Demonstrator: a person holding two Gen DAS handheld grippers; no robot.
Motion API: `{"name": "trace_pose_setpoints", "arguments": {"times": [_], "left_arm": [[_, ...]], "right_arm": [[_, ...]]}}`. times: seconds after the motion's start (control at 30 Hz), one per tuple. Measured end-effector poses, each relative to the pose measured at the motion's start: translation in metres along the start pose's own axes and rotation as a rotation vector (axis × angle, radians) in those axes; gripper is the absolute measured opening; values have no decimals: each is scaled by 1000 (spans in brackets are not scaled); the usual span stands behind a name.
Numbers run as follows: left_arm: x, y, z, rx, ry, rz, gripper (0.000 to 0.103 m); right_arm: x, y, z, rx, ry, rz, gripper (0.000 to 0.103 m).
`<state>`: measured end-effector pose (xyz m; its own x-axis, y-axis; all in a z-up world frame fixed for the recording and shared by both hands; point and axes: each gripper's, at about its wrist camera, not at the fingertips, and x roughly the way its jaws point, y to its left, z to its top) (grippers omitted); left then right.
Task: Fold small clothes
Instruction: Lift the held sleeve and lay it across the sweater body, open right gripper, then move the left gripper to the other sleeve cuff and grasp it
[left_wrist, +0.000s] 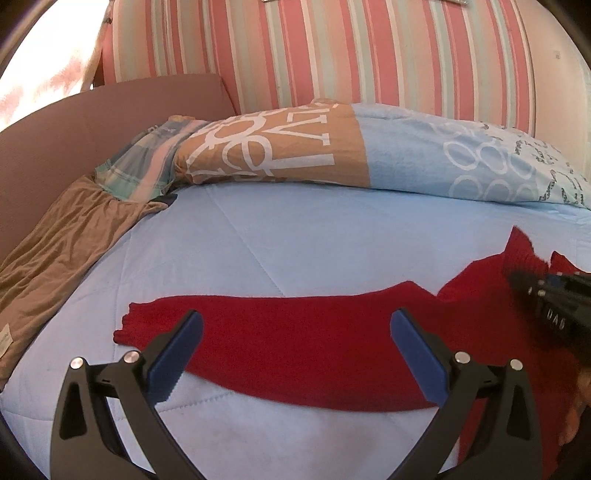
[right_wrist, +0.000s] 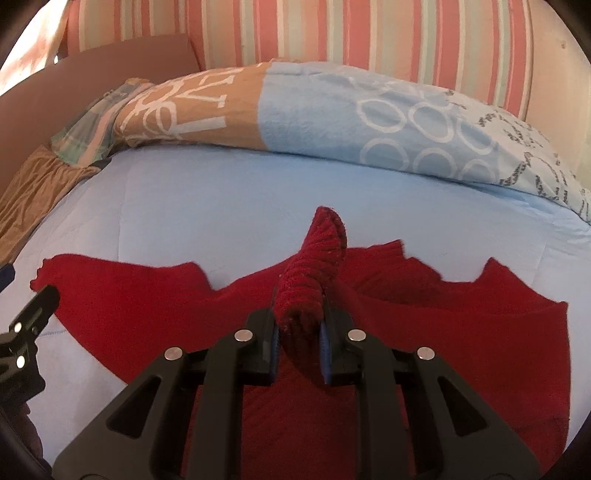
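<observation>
A light blue quilt (left_wrist: 258, 236) covers the bed. Behind it lies a pillow (right_wrist: 332, 114) in tan and blue print. Behind the pillow stands a pink striped headboard (left_wrist: 332, 51). Left of the quilt: a brown cloth (left_wrist: 59, 258) and a mauve panel (left_wrist: 74, 125). Bright daylight upper left.

The red sweater (right_wrist: 424, 332) is coarse knit, matt, with a ribbed cuff (right_wrist: 317, 273). It lies on a smooth, matt, stitched pale blue quilt (left_wrist: 258, 240). Beyond the sweater the printed pillow (left_wrist: 332, 147) is soft, slightly creased cloth. To the sweater's left a brown cloth (left_wrist: 55, 258) looks silky and wrinkled. The left gripper (left_wrist: 295, 354) is black matt plastic with shiny metal rivets and blue ridged pads (left_wrist: 177, 354).
</observation>
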<state>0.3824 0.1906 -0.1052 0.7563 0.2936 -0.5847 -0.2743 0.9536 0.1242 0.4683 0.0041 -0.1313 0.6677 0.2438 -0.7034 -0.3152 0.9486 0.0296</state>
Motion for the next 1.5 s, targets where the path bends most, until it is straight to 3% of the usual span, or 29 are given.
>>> {"name": "trace_pose_setpoints", "arguments": {"times": [0.43,0.53,0.67,0.7,0.8,0.87,1.17,1.27,1.5], "left_arm": [[17,18,-4,-27,30,11,101],[18,22,-6,-32,34,16,102],[18,23,-8,-37,40,16,102],[17,23,-8,-35,43,17,102],[15,26,-11,-35,47,14,102],[15,31,-13,-46,54,20,102],[33,81,-29,-73,68,21,102],[47,112,-30,-78,74,70,102],[77,177,-32,-148,131,119,102]], "right_arm": [[28,39,-11,-28,62,11,19],[33,45,-14,-45,88,17,26],[40,54,-20,-51,138,60,51],[37,57,-20,-50,136,79,57],[21,56,-18,-28,102,138,62],[6,49,-16,-19,61,127,70],[-31,-8,-19,-32,-5,49,75],[-37,-21,-24,-28,-6,41,76],[-30,-10,-25,-44,7,68,76]]}}
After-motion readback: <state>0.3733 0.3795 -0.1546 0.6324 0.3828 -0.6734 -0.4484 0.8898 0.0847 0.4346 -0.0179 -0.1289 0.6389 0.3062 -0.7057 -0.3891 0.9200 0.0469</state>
